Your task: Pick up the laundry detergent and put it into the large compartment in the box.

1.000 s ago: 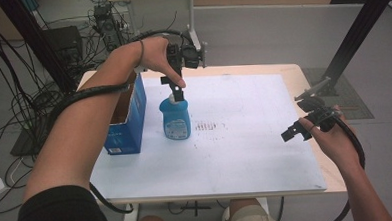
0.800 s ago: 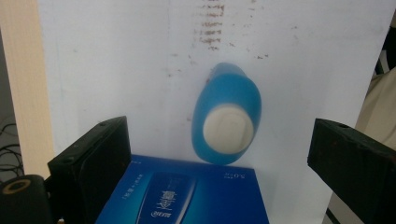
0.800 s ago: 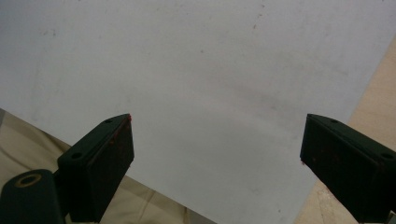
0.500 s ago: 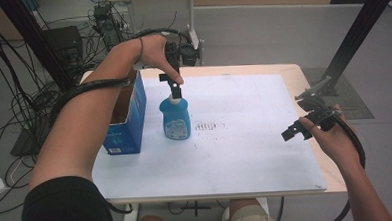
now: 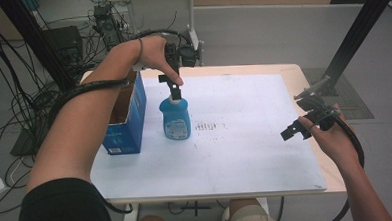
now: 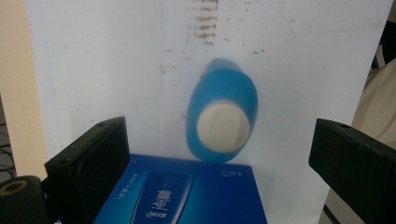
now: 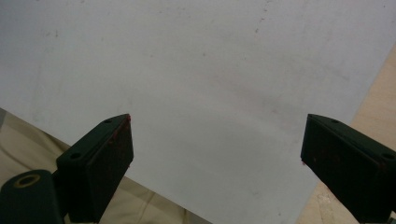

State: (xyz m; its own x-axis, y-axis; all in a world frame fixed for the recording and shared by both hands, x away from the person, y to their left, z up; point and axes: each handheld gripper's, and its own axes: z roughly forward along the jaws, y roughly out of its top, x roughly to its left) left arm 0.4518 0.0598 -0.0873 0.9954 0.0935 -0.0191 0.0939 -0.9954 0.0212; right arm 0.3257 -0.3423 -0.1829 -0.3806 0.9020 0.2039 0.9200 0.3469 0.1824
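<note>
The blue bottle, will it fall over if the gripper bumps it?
Probably, yes. The blue bottle stands upright, tall on a small base, so a sideways bump near its white cap could tip it. Its smooth plastic may also slip in the open left gripper.

One blue bottle (image 5: pixel 176 119), one blue box (image 5: pixel 125 115), two claws.

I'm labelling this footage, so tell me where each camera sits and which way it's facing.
High view: above the person's side, looking forward and down on the table; both forearms show.
Left gripper view: on the left gripper, looking straight down at the blue bottle and blue box; open jaws.
Right gripper view: on the right gripper, facing the white mat; open jaws.
Shared: bottle, box.
</note>
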